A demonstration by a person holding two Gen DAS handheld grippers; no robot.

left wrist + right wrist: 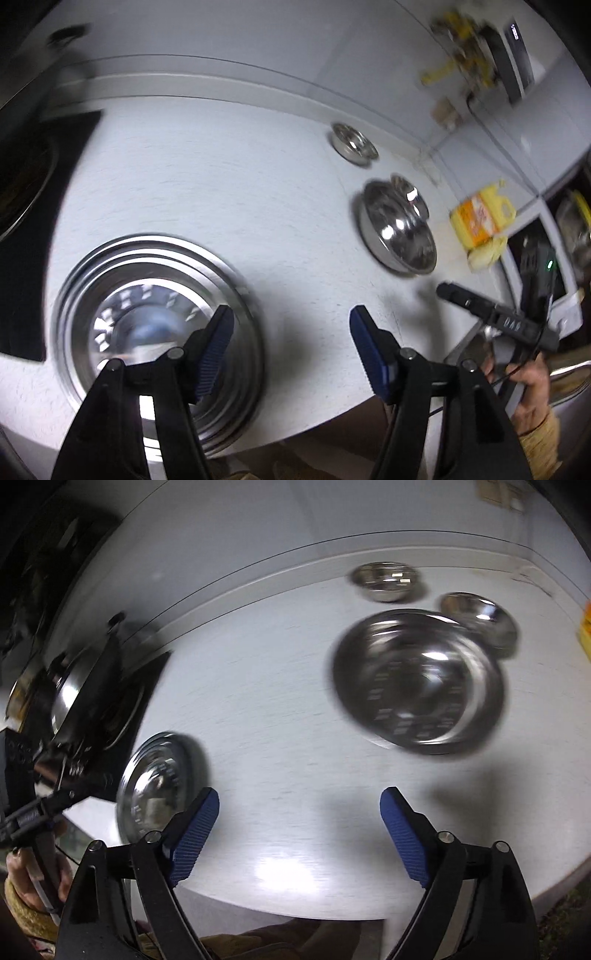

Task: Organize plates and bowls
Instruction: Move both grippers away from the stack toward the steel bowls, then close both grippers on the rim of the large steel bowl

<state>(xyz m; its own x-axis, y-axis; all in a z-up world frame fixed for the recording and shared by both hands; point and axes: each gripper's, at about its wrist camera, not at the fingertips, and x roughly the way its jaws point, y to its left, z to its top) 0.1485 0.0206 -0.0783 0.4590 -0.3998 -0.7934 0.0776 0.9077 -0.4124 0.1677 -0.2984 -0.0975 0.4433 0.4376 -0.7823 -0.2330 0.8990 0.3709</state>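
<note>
A stack of steel plates (147, 317) lies on the white counter (221, 192) near its front edge; it also shows in the right wrist view (159, 782) at the left. A wide steel bowl (417, 679) sits mid-right, with a smaller bowl (480, 620) touching its far rim and another small bowl (386, 579) near the back wall. The left view shows them too: the wide bowl (399, 229) and the far bowl (352, 142). My left gripper (291, 321) is open and empty, just right of the plates. My right gripper (299, 805) is open and empty, in front of the wide bowl.
A black stove top with a pan (92, 686) borders the counter on the left. A yellow packet (480, 218) lies at the counter's right end beside the sink area (535, 258). The right-hand tool (495, 314) shows in the left view.
</note>
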